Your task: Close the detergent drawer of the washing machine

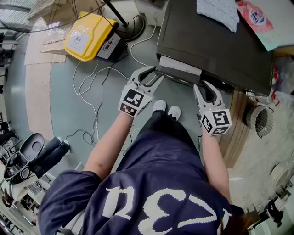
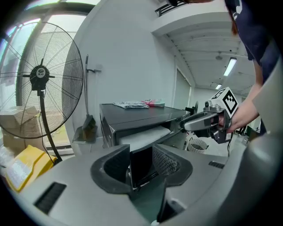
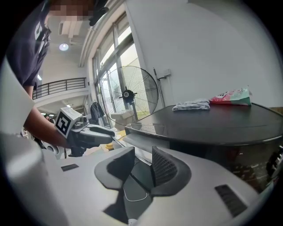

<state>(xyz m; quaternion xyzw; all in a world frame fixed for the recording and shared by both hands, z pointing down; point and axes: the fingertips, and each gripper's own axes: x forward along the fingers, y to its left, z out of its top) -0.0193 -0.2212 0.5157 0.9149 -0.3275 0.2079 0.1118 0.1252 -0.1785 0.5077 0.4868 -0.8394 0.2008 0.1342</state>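
The dark washing machine [image 1: 216, 41] stands at the upper right of the head view. Its detergent drawer [image 1: 180, 66] sticks out of the front at the left end, pale inside [image 2: 143, 134]. My left gripper [image 1: 157, 72] is open, its jaws wide, right at the drawer's outer left corner; a dark front panel shows in the gap between its pads [image 2: 166, 161], and I cannot tell whether they touch it. My right gripper [image 1: 202, 85] is open with nothing between its jaws, just in front of the drawer's right end [image 3: 141, 140]. Each gripper shows in the other's view: right gripper [image 2: 208, 121], left gripper [image 3: 84, 132].
A grey cloth [image 1: 218, 11] and a pink packet [image 1: 255, 16] lie on the machine's top. On the floor are a yellow case [image 1: 87, 36], loose white cables [image 1: 92, 82] and a fan's base [image 1: 131, 25]. A ribbed vent hose [image 1: 257, 119] lies at the right. A standing fan [image 2: 40, 73] is left of the machine.
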